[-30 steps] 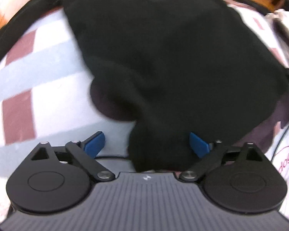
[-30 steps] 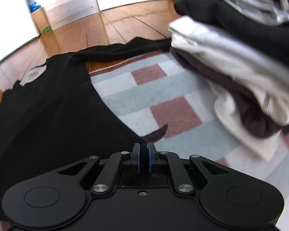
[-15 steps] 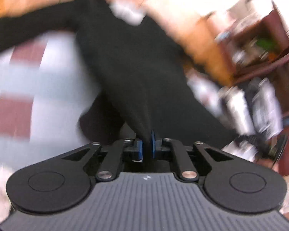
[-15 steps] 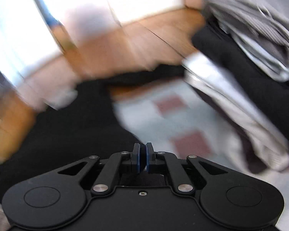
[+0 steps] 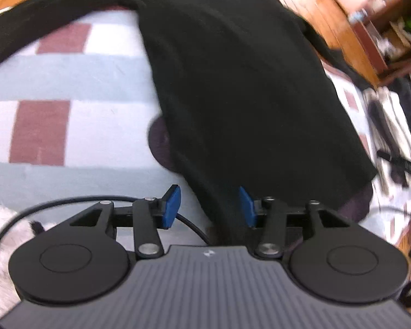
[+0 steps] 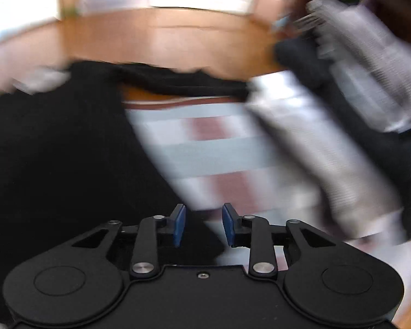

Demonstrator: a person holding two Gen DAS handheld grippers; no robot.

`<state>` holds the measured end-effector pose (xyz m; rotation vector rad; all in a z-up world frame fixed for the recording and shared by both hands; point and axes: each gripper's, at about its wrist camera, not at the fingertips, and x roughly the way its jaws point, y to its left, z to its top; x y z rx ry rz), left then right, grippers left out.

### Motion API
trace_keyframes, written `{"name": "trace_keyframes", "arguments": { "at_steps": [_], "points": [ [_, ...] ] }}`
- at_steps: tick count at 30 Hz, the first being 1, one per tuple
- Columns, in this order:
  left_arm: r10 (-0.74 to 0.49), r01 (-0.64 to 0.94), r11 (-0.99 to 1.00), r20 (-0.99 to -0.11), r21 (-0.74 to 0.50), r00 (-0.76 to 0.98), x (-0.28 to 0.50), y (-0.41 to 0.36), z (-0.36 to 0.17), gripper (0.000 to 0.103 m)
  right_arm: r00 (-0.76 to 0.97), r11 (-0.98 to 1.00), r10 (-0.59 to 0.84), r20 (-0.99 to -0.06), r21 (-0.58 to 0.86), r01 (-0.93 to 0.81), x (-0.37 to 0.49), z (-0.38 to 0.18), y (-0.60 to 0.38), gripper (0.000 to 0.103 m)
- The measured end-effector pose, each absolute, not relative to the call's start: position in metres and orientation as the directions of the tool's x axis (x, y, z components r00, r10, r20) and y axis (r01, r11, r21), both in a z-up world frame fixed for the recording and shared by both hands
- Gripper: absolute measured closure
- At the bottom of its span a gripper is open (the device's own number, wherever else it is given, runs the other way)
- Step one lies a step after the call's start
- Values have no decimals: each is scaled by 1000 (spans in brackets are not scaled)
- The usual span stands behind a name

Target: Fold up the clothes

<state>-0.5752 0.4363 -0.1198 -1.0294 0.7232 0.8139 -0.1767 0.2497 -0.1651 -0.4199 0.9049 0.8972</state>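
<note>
Shirt [image 5: 241,87] lengthwise away from both grippers, collar far; both jaws apart.

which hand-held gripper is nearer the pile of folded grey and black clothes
Right. The right hand-held gripper has the folded pile just ahead to its right; the left hand-held gripper faces the black shirt.

Domestic living space: warm wooden plank floor [image 6: 178,41] under a checked rug of pale blue, white and brick-red squares [image 5: 54,87], a cluttered wooden shelf unit [image 5: 386,27], and a heap of grey and black clothes [image 6: 356,96].
</note>
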Motion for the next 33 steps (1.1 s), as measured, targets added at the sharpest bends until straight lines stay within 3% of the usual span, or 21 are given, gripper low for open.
{"name": "trace_keyframes", "arguments": {
  "at_steps": [2, 3, 7, 11, 15, 19, 25, 33],
  "points": [
    [296, -862, 242, -813, -444, 502, -596, 447, -110, 55, 145, 515, 561, -815, 205, -832, -187, -169, 265, 67],
    [326, -868, 219, -805, -446, 496, -606, 452, -105, 47, 67, 478, 589, -805, 280, -832, -192, -171, 274, 67],
    [443, -881, 124, -768, -458, 462, -648, 474, -84, 33, -158, 284, 619, -769, 407, -868, -233, -164, 327, 62],
    [542, -886, 22, -739, -463, 399, -691, 493, -69, 32, -225, 96, 625, -748, 360, -928, -279, -140, 377, 52],
    [548, -918, -133, -799, -374, 246, -745, 498, -88, 28, -206, -32, 625, -753, 240, -970, -319, -131, 417, 39],
    [529, -918, -285, -844, -275, 89, -799, 502, -108, 28, -142, -89, 630, -763, 110, -990, -351, -140, 438, 39],
    [565, -853, -421, -825, -309, 20, -835, 495, -135, 28, -213, -95, 607, -766, 196, -976, -368, -152, 439, 39],
    [566, -772, -551, -822, -316, -68, -852, 505, -166, 28, -192, -67, 575, -795, 189, -980, -363, -160, 435, 39]
  ]
}}
